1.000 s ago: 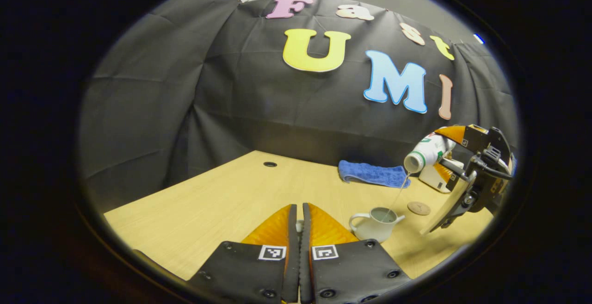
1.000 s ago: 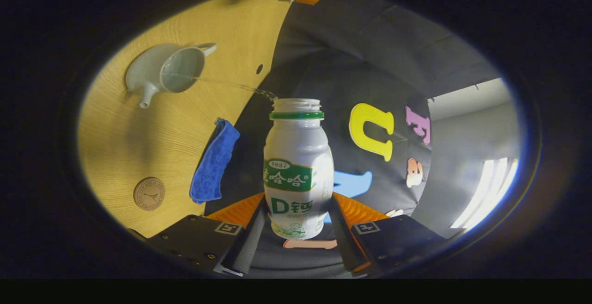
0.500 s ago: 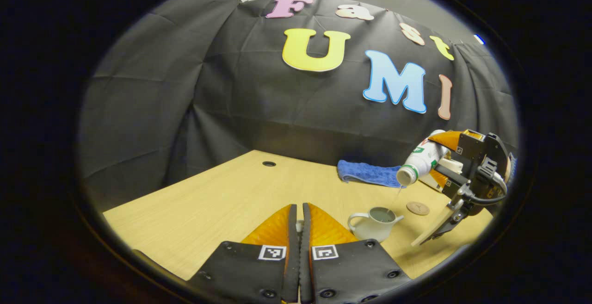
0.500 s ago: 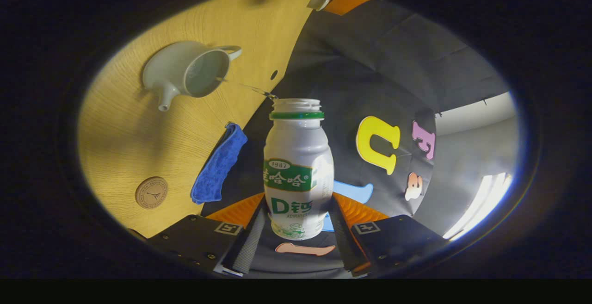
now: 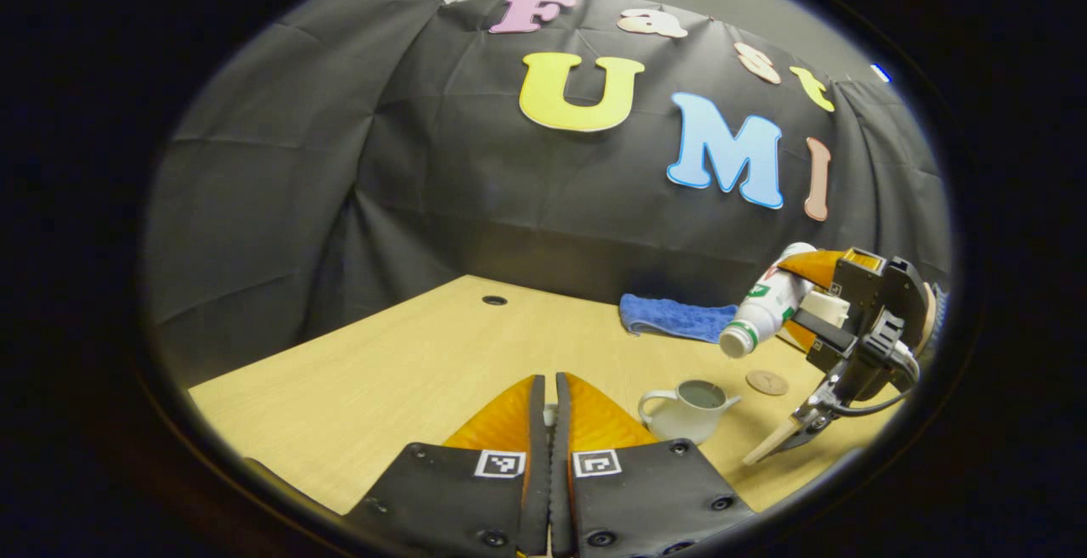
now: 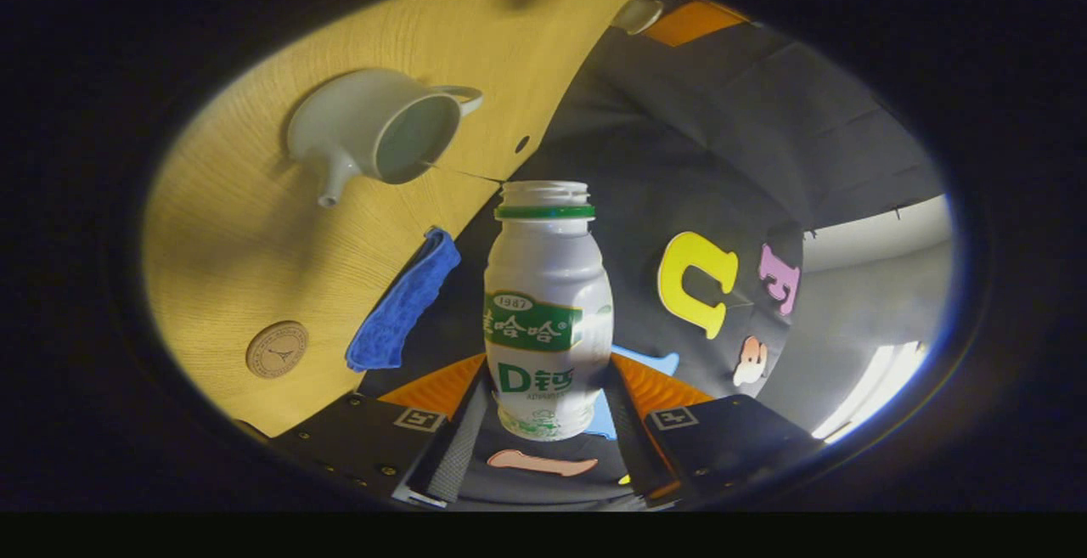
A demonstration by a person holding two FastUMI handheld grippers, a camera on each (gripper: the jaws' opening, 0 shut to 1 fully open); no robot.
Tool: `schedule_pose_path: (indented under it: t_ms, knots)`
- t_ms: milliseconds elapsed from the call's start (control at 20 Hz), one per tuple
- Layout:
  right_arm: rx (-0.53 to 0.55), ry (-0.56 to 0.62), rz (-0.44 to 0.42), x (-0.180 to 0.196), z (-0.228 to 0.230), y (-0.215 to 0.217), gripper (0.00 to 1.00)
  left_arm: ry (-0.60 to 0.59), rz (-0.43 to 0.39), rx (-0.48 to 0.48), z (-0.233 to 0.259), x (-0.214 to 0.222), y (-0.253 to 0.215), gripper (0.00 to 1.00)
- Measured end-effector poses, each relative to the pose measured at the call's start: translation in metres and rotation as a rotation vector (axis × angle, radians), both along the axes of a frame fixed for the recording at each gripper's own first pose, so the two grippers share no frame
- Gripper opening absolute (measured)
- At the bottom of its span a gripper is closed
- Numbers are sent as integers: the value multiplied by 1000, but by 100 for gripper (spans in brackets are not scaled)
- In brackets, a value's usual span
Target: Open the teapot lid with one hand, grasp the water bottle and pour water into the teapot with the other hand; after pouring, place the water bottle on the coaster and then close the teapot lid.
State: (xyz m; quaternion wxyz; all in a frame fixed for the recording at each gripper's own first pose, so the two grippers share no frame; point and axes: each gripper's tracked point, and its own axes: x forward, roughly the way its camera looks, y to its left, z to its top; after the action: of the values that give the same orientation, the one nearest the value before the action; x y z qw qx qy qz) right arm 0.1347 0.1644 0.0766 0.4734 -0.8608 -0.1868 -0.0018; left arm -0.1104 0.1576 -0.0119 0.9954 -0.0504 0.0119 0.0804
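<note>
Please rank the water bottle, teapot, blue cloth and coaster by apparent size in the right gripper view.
1. water bottle, though nearest the camera
2. teapot
3. blue cloth
4. coaster

The left gripper [image 5: 549, 422] sits low over the table [image 5: 382, 380], fingers pressed together on a small pale thing, hard to identify; the open teapot [image 5: 689, 410] stands just right; above it the right gripper [image 5: 798, 286] clamps the bottle [image 5: 758, 305], mouth tilted down; the coaster [image 5: 768, 382] and a blue cloth [image 5: 675, 318] lie beyond.
</note>
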Motion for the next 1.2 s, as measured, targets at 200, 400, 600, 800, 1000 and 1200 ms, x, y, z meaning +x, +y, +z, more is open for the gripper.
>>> schedule_pose_path:
  t_ms: [200, 400, 600, 800, 1000, 1200]
  knots:
    - [-6, 11, -2, 1, -8, 1, 72, 1, -2, 0, -1, 0, 0, 11]
    - [74, 83, -27, 6, -25, -8, 72, 0, -1, -2, 1, -1, 1, 2]
    - [248, 187, -72, 4, -50, -23, 72, -4, 6, -11, 2, -1, 1, 11]
    - [488, 301, -122, 0, -70, -30, 72, -15, 10, -18, 5, -2, 2, 11]
    - [745, 415, -149, -9, -85, -29, 72, -22, -2, -13, 7, -3, 0, 11]
    - [1019, 493, -161, -14, -83, -36, 73, -28, -12, -4, 8, -4, 0, 11]
